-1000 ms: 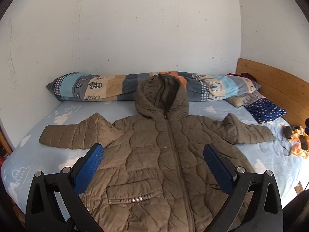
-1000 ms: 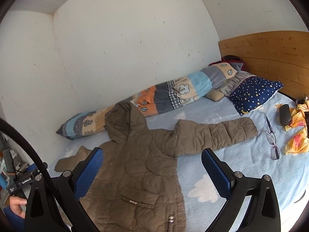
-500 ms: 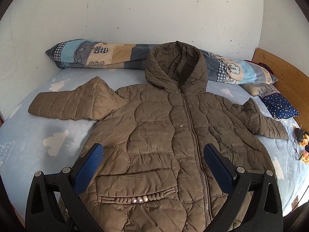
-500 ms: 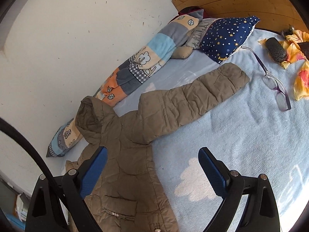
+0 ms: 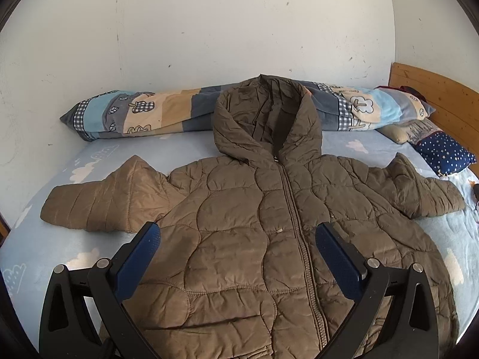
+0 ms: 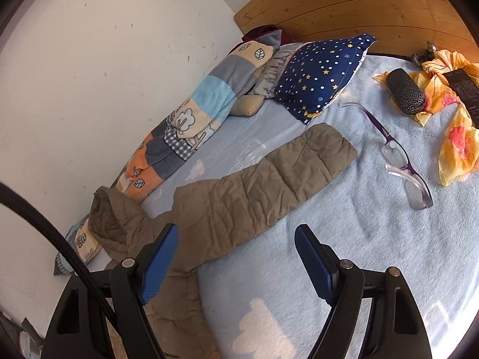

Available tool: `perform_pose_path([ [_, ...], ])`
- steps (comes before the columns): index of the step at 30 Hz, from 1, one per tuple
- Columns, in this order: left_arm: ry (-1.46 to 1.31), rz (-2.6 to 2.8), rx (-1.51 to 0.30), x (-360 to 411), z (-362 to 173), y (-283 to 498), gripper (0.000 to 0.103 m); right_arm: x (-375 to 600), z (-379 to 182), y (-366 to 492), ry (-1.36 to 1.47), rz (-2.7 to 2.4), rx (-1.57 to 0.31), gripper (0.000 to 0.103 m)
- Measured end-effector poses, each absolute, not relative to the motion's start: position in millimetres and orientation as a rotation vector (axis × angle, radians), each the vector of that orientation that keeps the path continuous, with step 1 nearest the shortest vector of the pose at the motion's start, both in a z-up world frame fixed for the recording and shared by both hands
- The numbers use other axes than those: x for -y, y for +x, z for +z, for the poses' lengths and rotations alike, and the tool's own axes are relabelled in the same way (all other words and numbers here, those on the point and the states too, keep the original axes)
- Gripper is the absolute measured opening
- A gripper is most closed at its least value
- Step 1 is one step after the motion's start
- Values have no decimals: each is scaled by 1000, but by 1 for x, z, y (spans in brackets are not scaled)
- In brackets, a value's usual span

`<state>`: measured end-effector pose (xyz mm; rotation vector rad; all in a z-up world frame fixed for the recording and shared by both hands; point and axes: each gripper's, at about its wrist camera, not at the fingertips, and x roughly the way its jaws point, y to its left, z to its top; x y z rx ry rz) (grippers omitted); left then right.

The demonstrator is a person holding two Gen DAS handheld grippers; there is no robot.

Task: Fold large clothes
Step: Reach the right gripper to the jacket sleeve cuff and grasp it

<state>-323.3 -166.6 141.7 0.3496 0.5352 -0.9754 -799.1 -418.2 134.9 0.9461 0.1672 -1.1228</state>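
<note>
Left tool point(image 5: 236, 243) hangs above the chest of the brown jacket point(image 5: 239, 224), blue fingers spread apart, holding nothing. That jacket lies zipped and face up on the bed point(image 5: 60, 239), sleeves out, likely laid flat for folding. Right tool point(image 6: 236, 257), also apart and empty, hovers near the right sleeve point(image 6: 269, 179), probably the first fold. Since half a second ago, both have moved in closer.

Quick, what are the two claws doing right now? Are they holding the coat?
Left claw: open, holding nothing, above the brown coat.
Right claw: open, holding nothing, near the coat's sleeve.
</note>
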Motion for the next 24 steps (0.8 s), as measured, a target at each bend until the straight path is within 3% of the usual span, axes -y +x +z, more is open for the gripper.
perform_pose_path([
  [2,392,-974,-523,172,136,-326,103,437,127,-806,981,-1147,-148,81],
  [4,426,-973,-500,173,132,-330,103,457,114,-813,1031,-1169,-155,69],
  [8,434,-982,-501,173,128,-329,103,491,90,-830,1121,-1215,-135,62],
  [12,457,-991,-516,178,121,-327,103,519,73,-843,1167,-1273,-150,45],
  [24,473,-993,-567,181,109,-319,103,565,37,-872,1267,-1413,-139,45],
])
